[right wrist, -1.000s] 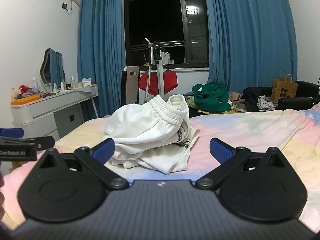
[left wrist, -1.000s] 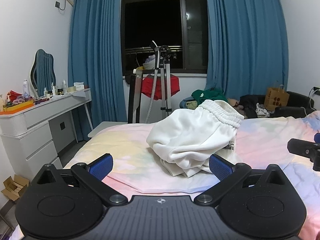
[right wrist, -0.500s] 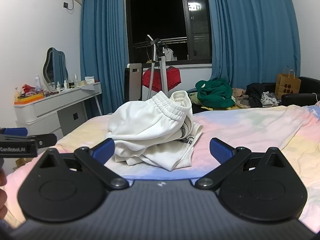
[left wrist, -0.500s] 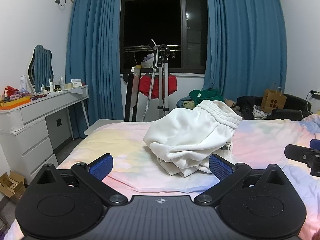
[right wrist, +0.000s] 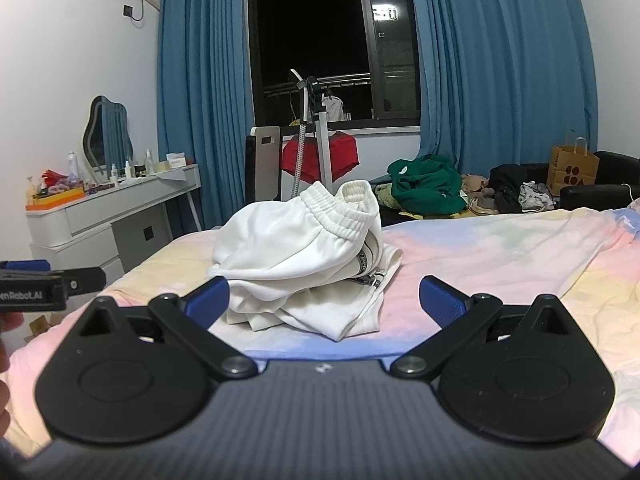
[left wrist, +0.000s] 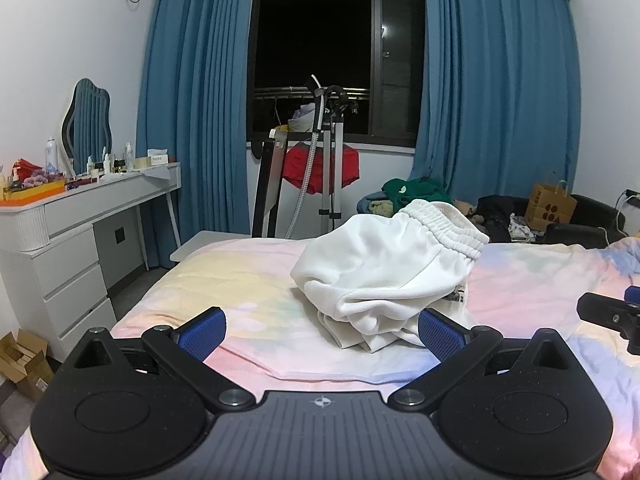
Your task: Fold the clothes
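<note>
On the far left stands a white dresser (left wrist: 80, 216) with small bottles and a wavy mirror (left wrist: 86, 124) on top, and a brown cardboard box (left wrist: 24, 360) sits on the floor below it. Next come long blue curtains (left wrist: 192, 100) on both sides of a dark window (left wrist: 320, 48). Under the window is a metal rack (left wrist: 328, 152) with a red cloth (left wrist: 320, 168) hanging on it. The bed (left wrist: 248, 280) has a soft cover in pink, yellow and blue. The left hand-held gripper (left wrist: 322, 330) is low over the near edge of the bed, its two blue pads (left wrist: 202, 332) spread wide apart, and it holds nothing. The white clothes (left wrist: 384, 276) lie in a messy heap in the middle of the bed, with a stretchy ribbed waistband on top. The heap is just past the left hand-held gripper and a bit to its right side. In the right wrist view the same white clothes (right wrist: 304, 256) sit straight ahead, between the two blue pads (right wrist: 440, 300) but farther away and not touching them. The right hand-held gripper (right wrist: 324, 300) is wide open too, with nothing in it. Behind the bed lies a green top (right wrist: 424, 184) in a pile of other clothes, and on the far right a brown paper bag (right wrist: 572, 168) stands on a black sofa (right wrist: 600, 188)
</note>
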The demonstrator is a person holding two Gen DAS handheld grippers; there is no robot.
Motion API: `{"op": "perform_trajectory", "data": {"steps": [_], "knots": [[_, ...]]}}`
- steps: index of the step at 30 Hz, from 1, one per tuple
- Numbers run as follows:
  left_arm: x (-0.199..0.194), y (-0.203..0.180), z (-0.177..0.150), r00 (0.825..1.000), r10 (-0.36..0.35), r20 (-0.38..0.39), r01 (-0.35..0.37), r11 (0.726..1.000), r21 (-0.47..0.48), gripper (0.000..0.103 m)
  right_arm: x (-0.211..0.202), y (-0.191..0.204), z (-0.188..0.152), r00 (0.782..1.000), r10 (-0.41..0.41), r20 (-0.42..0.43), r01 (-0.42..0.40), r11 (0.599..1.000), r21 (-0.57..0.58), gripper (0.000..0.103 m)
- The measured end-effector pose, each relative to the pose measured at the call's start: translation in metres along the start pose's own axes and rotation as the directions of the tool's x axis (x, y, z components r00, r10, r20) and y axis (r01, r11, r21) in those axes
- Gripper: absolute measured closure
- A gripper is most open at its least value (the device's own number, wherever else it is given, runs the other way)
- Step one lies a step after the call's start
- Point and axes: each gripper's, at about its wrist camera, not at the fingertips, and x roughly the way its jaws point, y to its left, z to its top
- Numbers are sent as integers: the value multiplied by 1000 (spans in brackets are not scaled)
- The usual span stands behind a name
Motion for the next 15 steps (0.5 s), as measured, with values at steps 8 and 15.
{"op": "perform_trajectory", "data": {"steps": [8, 15], "knots": [[5, 10, -2, 997, -75, -14, 74, 995, -74, 0, -1, -2, 1, 1000, 0, 1, 0, 1000, 13, 0], [42, 20, -1, 981, -164, -104, 141, 969, -203, 0, 4, -7, 1, 999, -25, -27, 27, 997, 68, 0]]}}
